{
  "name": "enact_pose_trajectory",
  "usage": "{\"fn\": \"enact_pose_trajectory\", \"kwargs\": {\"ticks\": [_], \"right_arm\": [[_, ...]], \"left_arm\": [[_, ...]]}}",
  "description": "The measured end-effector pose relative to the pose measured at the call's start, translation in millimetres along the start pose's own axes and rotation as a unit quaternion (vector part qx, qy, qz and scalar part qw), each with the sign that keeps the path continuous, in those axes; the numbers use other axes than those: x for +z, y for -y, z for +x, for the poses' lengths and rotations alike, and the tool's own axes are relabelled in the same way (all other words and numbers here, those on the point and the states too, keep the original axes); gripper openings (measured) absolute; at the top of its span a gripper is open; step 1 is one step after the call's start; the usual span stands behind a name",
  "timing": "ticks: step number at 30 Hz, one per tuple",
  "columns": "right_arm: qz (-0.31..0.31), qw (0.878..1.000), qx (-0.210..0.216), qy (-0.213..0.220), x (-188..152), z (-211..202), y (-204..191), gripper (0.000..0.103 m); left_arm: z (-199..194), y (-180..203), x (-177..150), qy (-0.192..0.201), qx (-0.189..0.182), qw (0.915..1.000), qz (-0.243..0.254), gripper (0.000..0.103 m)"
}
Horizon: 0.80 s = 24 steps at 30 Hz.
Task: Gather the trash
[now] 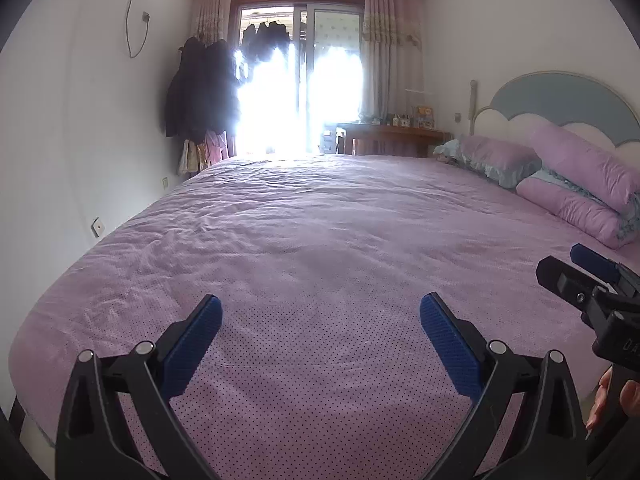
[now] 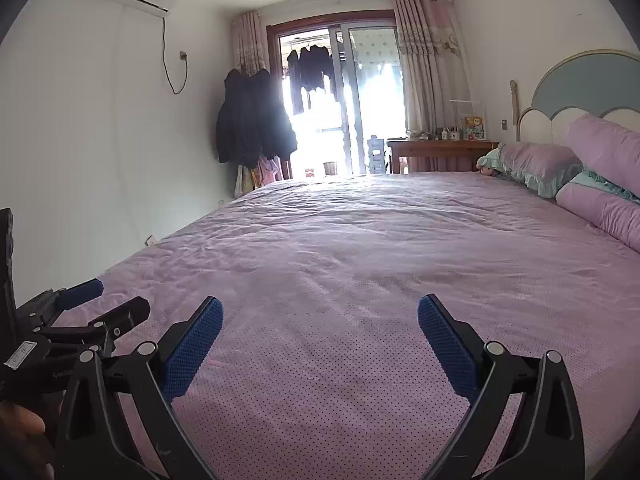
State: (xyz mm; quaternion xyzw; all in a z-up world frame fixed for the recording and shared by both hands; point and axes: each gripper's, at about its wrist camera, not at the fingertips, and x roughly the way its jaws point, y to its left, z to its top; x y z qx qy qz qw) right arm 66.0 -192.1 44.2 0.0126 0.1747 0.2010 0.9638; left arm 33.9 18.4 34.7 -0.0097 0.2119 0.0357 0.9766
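No trash shows in either view. My left gripper is open and empty, held over the near edge of a wide bed with a pink dotted sheet. My right gripper is open and empty too, over the same sheet. The right gripper also shows at the right edge of the left wrist view, and the left gripper shows at the lower left of the right wrist view; both look open there.
Pink pillows and a blue headboard stand at the right. A wooden desk with small items stands beyond the bed. Dark coats hang by the bright balcony door. A white wall runs along the left.
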Motion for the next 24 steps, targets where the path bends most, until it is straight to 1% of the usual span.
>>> {"fn": "enact_pose_trajectory", "kwargs": {"ticks": [6, 7, 11, 12, 14, 17, 21, 24], "right_arm": [[0.004, 1.0, 0.004, -0.014, -1, 18, 2, 0.095], [0.005, 1.0, 0.004, -0.015, -2, 21, 3, 0.095], [0.009, 1.0, 0.004, -0.02, -2, 29, 6, 0.095], [0.01, 1.0, 0.004, -0.02, -2, 31, 7, 0.095], [0.01, 1.0, 0.003, -0.021, -4, 33, 8, 0.095], [0.014, 1.0, 0.002, -0.026, -6, 38, 12, 0.095], [0.021, 0.999, 0.001, -0.034, -7, 49, 16, 0.095], [0.024, 0.999, 0.001, -0.041, -7, 59, 19, 0.095]], "left_arm": [[12, -4, 5, 0.004, 0.01, 0.9999, 0.0, 0.099], [14, -5, 6, 0.001, 0.008, 1.0, -0.002, 0.099], [27, -8, 9, -0.015, -0.02, 0.9995, -0.02, 0.099], [29, -9, 10, -0.015, -0.019, 0.9994, -0.024, 0.099], [31, -8, 10, -0.008, -0.006, 0.9998, -0.018, 0.099], [38, -7, 14, -0.009, 0.012, 0.9999, -0.006, 0.099], [57, -15, 21, -0.023, 0.03, 0.9992, -0.009, 0.099], [74, -23, 26, -0.032, 0.037, 0.9987, -0.015, 0.099]]}}
